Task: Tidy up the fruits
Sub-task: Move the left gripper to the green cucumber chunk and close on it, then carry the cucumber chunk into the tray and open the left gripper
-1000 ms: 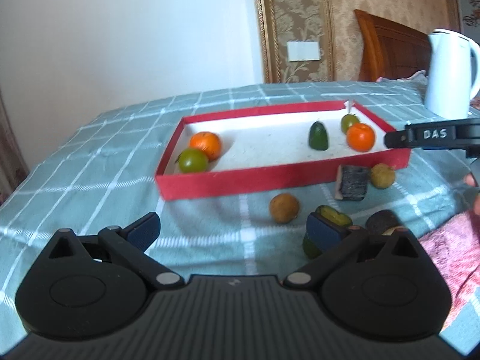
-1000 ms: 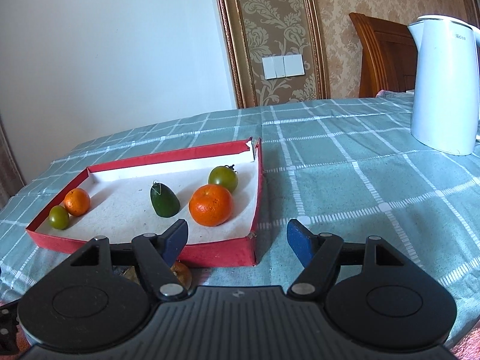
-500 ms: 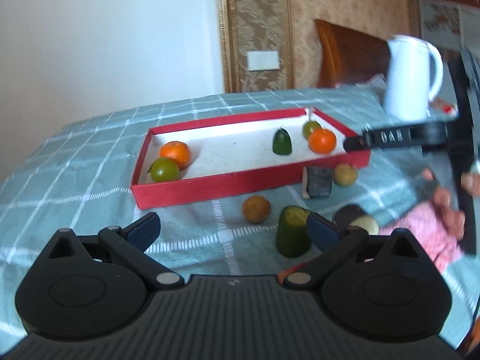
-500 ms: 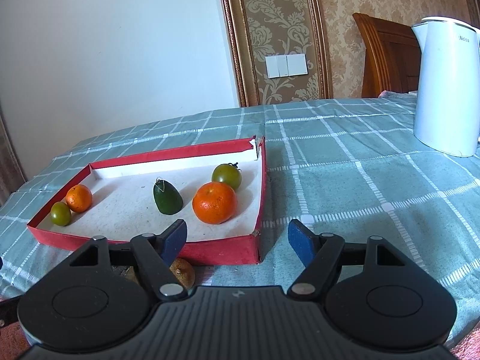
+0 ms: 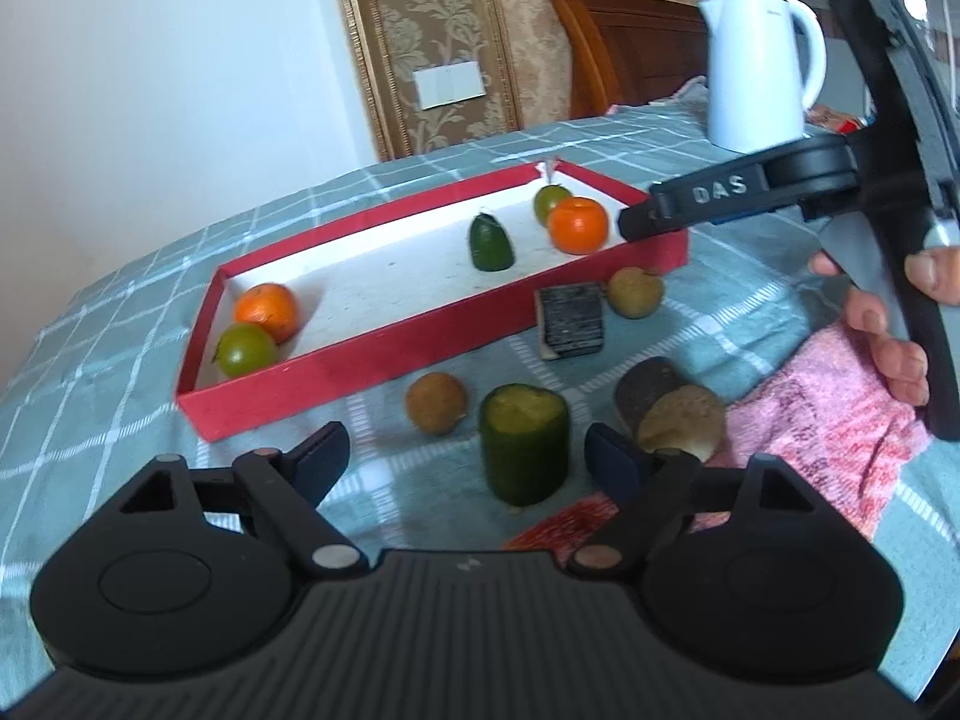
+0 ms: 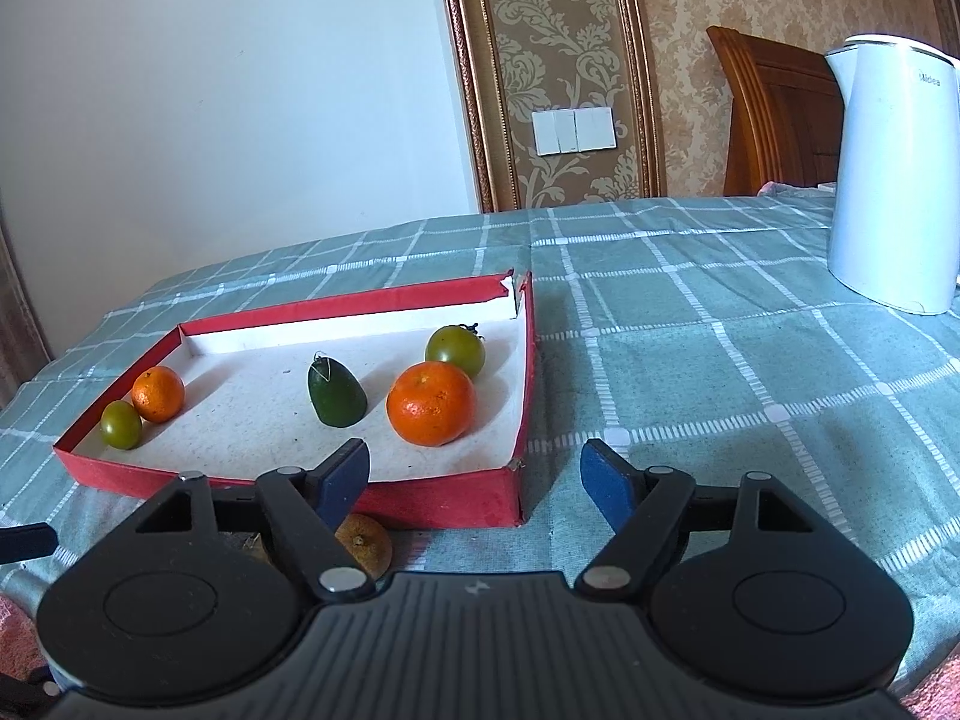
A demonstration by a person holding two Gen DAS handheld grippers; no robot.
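Left wrist view: my left gripper [image 5: 465, 459] is closing, nothing pinched yet — the upright green stub [image 5: 524, 444] sits off-centre by the right pad and could tip.

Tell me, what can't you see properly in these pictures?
- Brown round fruit, right wrist view: mostly hidden behind the right gripper body.
- Red thing on the cloth, left wrist view: cut off by the left gripper; can't tell what it is.
- Black ribbed block, left wrist view: too blurry to identify.
- Kettle, right wrist view: cut off by the picture's edge.
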